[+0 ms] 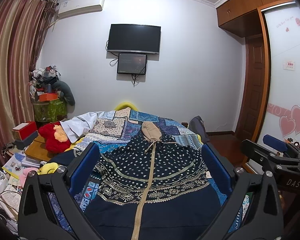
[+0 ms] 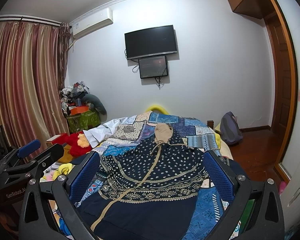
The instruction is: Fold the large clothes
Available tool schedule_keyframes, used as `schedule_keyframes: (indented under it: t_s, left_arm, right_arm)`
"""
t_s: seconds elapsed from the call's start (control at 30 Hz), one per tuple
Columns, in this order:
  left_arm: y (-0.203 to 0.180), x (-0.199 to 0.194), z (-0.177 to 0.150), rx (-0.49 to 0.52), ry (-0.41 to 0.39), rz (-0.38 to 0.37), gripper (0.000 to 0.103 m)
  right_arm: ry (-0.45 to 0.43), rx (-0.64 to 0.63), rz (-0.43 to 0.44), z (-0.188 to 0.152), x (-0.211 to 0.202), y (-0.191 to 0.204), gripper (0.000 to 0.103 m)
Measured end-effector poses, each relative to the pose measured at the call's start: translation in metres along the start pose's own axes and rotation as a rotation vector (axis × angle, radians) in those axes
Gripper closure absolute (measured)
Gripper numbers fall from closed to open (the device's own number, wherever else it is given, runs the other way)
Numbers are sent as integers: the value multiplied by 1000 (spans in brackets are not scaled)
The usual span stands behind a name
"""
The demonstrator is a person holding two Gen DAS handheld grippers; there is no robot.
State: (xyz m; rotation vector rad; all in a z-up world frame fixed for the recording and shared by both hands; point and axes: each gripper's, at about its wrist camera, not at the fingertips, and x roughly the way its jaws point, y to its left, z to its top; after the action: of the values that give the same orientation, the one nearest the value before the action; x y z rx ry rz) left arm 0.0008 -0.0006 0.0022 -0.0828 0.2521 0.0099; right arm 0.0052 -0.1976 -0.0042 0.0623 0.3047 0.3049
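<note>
A dark navy zip hoodie [image 1: 150, 172] with white dots, tan patterned bands and a tan-lined hood [image 1: 151, 129] lies flat, front up, on the bed; it also shows in the right wrist view [image 2: 150, 172]. My left gripper [image 1: 150, 160] is open and empty, held above the hoodie's lower part. My right gripper [image 2: 152, 164] is open and empty, also above the hoodie. The right gripper shows at the right edge of the left wrist view [image 1: 274, 150], and the left gripper at the left edge of the right wrist view [image 2: 30, 154].
The bed has a blue patchwork cover [image 1: 118, 124] with a white garment [image 1: 78, 124] at its far left. A red plush toy [image 1: 52, 136], boxes and clutter [image 1: 20, 160] lie left of the bed. A backpack [image 2: 230, 128] stands on the wooden floor at right. Curtains, wall TV and wardrobe surround.
</note>
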Motion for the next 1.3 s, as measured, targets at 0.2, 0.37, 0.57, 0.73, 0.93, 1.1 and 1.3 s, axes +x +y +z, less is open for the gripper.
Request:
schedule_keyframes:
  t_s: [0.2,0.37,0.57,0.73,0.93,1.1,1.3]
  left_arm:
    - [0,2,0,-4,2,0,0]
    - [0,3,0,-5,4,1,0]
    - [3,6,-1,-8,9,2,0]
    - [10,17,-2,-16,27,2,0]
    - [30,41,2,-23,57,22,0]
    - [65,80,7,-21,106,83,0]
    - [124,140,18,-31,193,182,0]
  right_arm:
    - [-1,-1,0,-1,0,0,0]
    - [0,-2,0,-1,0,1,0]
    - [0,-2,-2,-1,1,2,0]
    - [14,-9,-8,0,10,2,0]
    - [32,-27,-27,5,40,0,0]
    - [74,-37,-27,12,85,-5,0]
    - [133,-38,-27,21,155,-15,0]
